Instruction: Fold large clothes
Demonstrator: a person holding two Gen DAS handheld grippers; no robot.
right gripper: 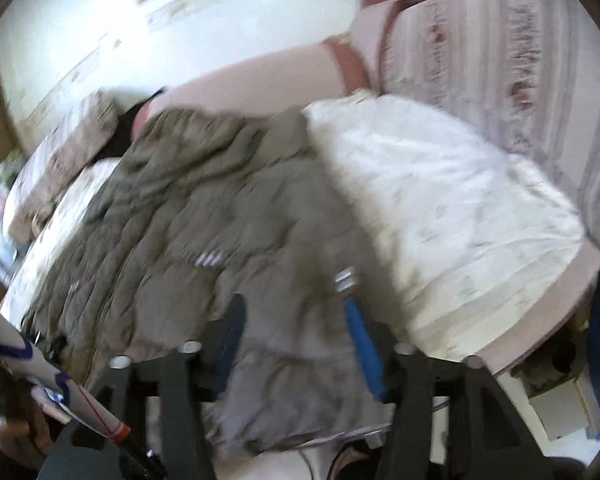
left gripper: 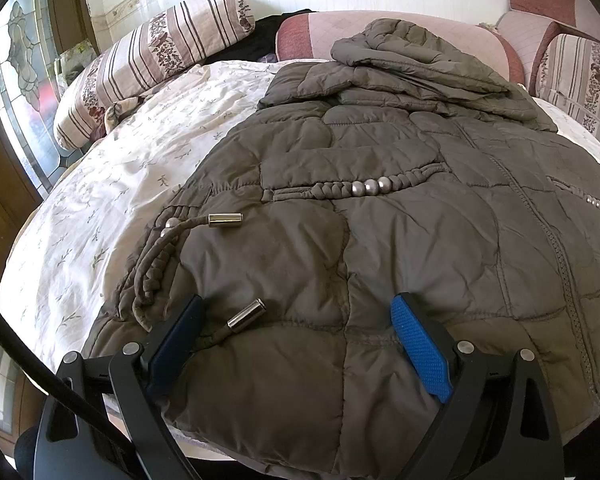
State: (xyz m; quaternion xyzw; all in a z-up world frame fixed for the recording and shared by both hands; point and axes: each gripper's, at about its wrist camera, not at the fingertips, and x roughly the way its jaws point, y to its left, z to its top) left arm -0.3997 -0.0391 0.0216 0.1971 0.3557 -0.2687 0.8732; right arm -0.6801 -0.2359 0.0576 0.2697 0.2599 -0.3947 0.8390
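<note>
A brown quilted jacket (left gripper: 380, 240) is seen spread flat across a bed (left gripper: 112, 184) covered by a white floral sheet, its hood (left gripper: 416, 60) bunched at the far end against a pink headboard (left gripper: 380, 24). The left tool (left gripper: 300, 312) is held low over the jacket's near hem with its jaws spread wide and nothing between them; its dark finger (left gripper: 176, 336) lies near a metal cord tip (left gripper: 246, 313), while the blue pad (left gripper: 418, 344) is set well apart on the other side. A second cord tip (left gripper: 225, 219) is seen farther up the jacket, at the end of a braided cord (left gripper: 152, 268), and a row of silver beads (left gripper: 370, 186) is stitched across the jacket's middle. A striped pillow (left gripper: 148, 60) is propped beside the jacket's hood end, by a stained-glass door (left gripper: 20, 60). In the right wrist view, heavily blurred, the right tool (right gripper: 292, 312) is shown over the jacket's (right gripper: 220, 216) near edge, jaws apart, with fabric lying between them; whether the cloth is touched cannot be told. The white sheet (right gripper: 440, 200) is visible beside the jacket there.
</note>
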